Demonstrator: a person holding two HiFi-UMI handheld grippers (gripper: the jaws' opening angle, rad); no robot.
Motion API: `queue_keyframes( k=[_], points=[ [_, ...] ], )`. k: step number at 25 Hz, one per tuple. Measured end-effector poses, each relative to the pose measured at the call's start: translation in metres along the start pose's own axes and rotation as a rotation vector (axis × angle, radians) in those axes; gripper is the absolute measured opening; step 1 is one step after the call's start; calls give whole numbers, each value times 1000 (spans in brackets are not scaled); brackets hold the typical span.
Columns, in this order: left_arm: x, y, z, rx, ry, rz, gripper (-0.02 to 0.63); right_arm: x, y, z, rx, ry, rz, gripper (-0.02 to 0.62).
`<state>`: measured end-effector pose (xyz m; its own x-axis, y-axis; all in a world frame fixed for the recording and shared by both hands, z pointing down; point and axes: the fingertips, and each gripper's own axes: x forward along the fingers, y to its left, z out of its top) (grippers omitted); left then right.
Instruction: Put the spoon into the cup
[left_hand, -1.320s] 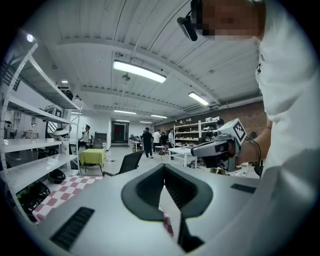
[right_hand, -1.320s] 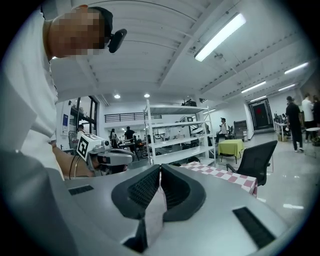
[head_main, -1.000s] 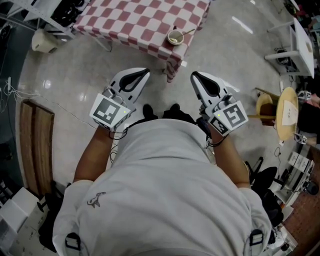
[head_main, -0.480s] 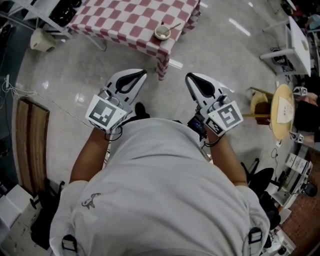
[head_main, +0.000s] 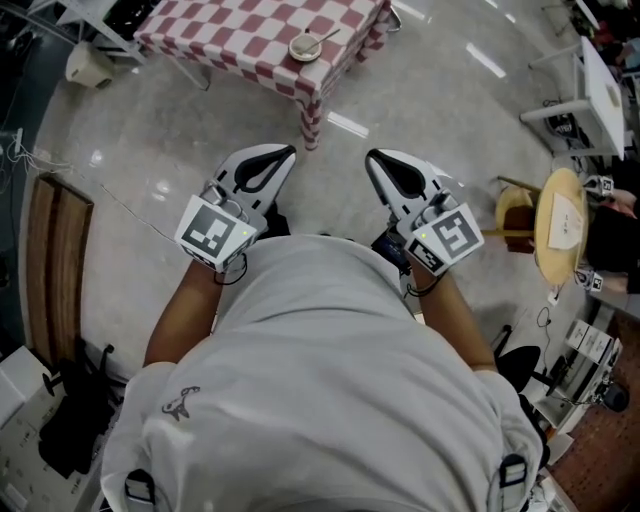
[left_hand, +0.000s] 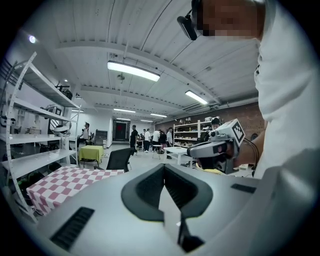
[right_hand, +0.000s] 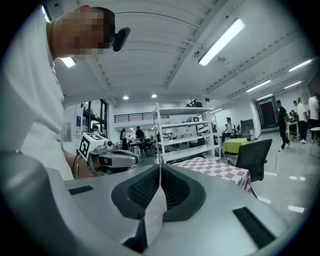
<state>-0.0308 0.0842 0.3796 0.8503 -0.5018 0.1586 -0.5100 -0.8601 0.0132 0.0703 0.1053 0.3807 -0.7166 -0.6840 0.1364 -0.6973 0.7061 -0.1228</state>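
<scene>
In the head view a pale cup (head_main: 304, 46) stands near the corner of a red-and-white checked table (head_main: 240, 35), with a spoon (head_main: 324, 38) resting in it, handle pointing right. My left gripper (head_main: 283, 152) and right gripper (head_main: 371, 157) are held side by side over the floor, well short of the table. Both are shut with nothing between the jaws. In the left gripper view my left gripper (left_hand: 163, 166) faces the room, with the checked table (left_hand: 65, 181) at the lower left. The right gripper (right_hand: 160, 167) sees the same table (right_hand: 217, 169) to its right.
A wooden bench (head_main: 52, 260) lies on the floor at the left. A round yellow stool or table (head_main: 558, 222) and white furniture (head_main: 590, 95) stand at the right. White shelving (left_hand: 30, 130) lines the room, with a black chair (right_hand: 255, 152) and people in the distance.
The table with the cup has slid up and left in the head view, farther from me. Both grippers keep their places before my body, still shut.
</scene>
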Motion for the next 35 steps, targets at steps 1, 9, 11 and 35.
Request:
queue_keyframes(
  k=[1, 9, 11, 35],
  points=[
    [0, -9, 0, 0, -3, 7, 14, -8, 2, -2, -1, -2, 6, 37],
    [-13, -70, -5, -1, -10, 65, 14, -62, 29, -16, 14, -26, 58, 37],
    [-17, -83, -4, -14, -17, 79, 14, -73, 37, -18, 18, -27, 68, 37],
    [-52, -123, -11, -47, -36, 126, 14, -98, 77, -31, 28, -13, 124, 37]
  ],
)
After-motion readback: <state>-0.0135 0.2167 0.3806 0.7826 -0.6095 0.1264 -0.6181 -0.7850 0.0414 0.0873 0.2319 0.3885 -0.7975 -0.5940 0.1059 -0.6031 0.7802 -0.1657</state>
